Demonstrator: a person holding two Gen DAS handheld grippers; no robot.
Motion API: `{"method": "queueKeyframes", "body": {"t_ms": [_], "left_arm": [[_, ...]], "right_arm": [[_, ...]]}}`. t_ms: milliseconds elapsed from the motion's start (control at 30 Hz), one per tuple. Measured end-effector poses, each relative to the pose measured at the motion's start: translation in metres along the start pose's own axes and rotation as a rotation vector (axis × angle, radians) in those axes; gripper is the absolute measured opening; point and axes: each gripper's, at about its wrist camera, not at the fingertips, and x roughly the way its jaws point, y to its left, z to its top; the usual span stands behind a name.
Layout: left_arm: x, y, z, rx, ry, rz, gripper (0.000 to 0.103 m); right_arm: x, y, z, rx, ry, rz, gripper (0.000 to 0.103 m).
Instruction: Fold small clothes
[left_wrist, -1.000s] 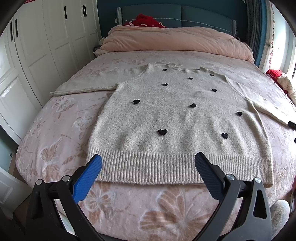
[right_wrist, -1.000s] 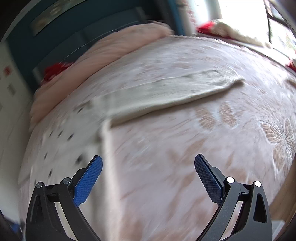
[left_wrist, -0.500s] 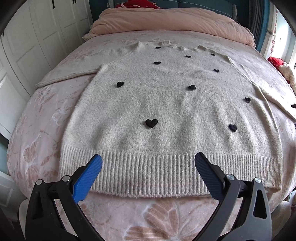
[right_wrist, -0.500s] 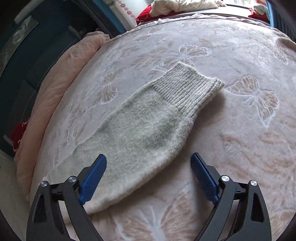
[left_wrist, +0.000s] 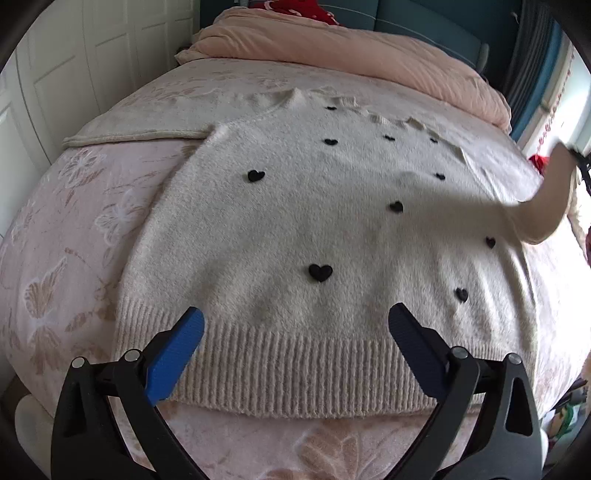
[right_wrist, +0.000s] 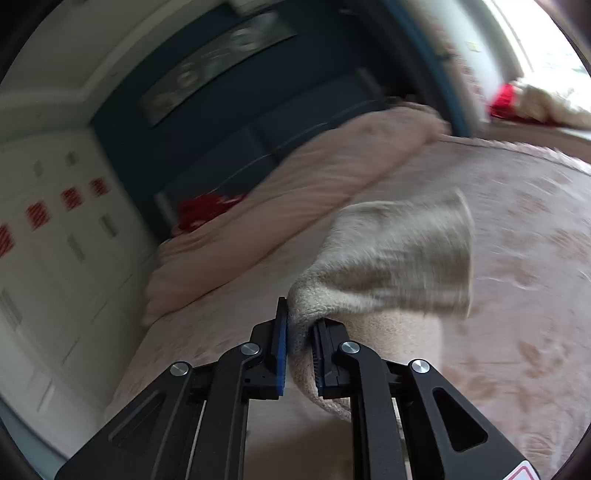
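Spread flat on the bed (left_wrist: 66, 229), front up, hem nearest: a cream knit sweater (left_wrist: 295, 229) dotted with small black hearts (left_wrist: 320, 272), laid out so sleeves can be folded inward first. Left sleeve (left_wrist: 133, 134) stretched flat toward the far left. Right sleeve (right_wrist: 399, 254) lifted clear of the bedspread at the right edge, bunched between the pads of the right claw (right_wrist: 300, 341), closing on the knit near the cuff, likely to carry it across the body. Hovering over the ribbed hem (left_wrist: 295, 365), near side: the left claw (left_wrist: 295, 326), spread wide, nothing between its blue pads, probably waiting to steady or take the hem.

Underneath, a pink bedspread printed with butterflies and flowers; a rolled peach duvet (left_wrist: 351, 51) at the far end against a dark teal headboard (left_wrist: 436, 26). White wardrobe doors (left_wrist: 74, 74) along the left; something red (left_wrist: 295, 7) behind the duvet.
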Motion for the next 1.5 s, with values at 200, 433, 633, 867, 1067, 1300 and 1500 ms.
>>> {"method": "queueKeyframes", "body": {"t_ms": [200,433,633,867,1067,1300,1500], "left_arm": [[-0.008,0.023,0.014,-0.079,-0.038,-0.031,0.098],[0.026,0.044,0.090,-0.149,-0.032,-0.210,0.098],[0.114,0.025,0.171,-0.278,0.012,-0.326,0.097],[0.215,-0.003,0.209,-0.382,0.154,-0.291,0.043],[0.191,-0.016,0.230,-0.305,0.010,-0.258,0.009],[0.222,-0.013,0.203,-0.253,0.102,-0.202,0.009],[0.216,-0.010,0.195,-0.244,0.029,-0.254,0.011]], "right_arm": [[0.092,0.169,-0.093,-0.281,0.279,0.217,0.058],[0.074,0.109,-0.172,-0.112,0.412,0.099,0.059],[0.040,0.016,-0.178,0.157,0.405,-0.022,0.062],[0.075,-0.025,-0.168,0.279,0.394,-0.022,0.065],[0.092,-0.023,-0.136,0.283,0.249,-0.024,0.008],[0.106,-0.065,-0.160,0.277,0.374,-0.179,0.006],[0.054,-0.030,-0.142,0.214,0.265,-0.186,0.015]]}}
